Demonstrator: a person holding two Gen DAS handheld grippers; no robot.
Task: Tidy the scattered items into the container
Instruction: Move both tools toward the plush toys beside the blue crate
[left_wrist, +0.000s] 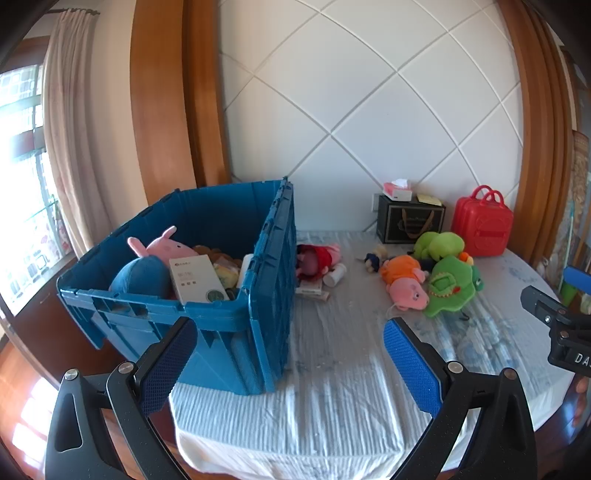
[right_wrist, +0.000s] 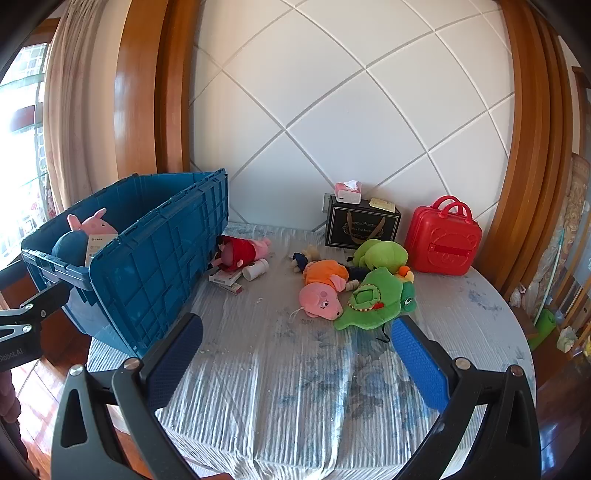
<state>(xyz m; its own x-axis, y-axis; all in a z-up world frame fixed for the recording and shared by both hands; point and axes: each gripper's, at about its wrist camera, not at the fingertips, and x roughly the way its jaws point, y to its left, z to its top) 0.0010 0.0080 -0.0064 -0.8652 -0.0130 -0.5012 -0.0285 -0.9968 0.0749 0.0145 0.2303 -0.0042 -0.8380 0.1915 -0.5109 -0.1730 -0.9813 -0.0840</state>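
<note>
A blue crate (left_wrist: 229, 317) (right_wrist: 147, 266) stands at the table's left, holding a pink pig plush (left_wrist: 162, 243), a blue plush and a white box (left_wrist: 197, 280). Right of it lie a red-dressed pig plush (right_wrist: 240, 251), a white bottle (right_wrist: 255, 269) and flat packets (right_wrist: 225, 282). Further right lie an orange-dressed pig plush (right_wrist: 321, 291), a green dinosaur plush (right_wrist: 376, 299) and a green frog plush (right_wrist: 380, 253). My left gripper (left_wrist: 291, 354) is open in front of the crate's near corner. My right gripper (right_wrist: 299, 350) is open above bare cloth, short of the plush pile.
At the back by the white wall stand a black gift box (right_wrist: 362, 225) with a pink tissue pack (right_wrist: 348, 192) on top and a red toy suitcase (right_wrist: 441, 240). The round table's striped cloth (right_wrist: 295, 387) ends near both grippers. Curtain and window lie left.
</note>
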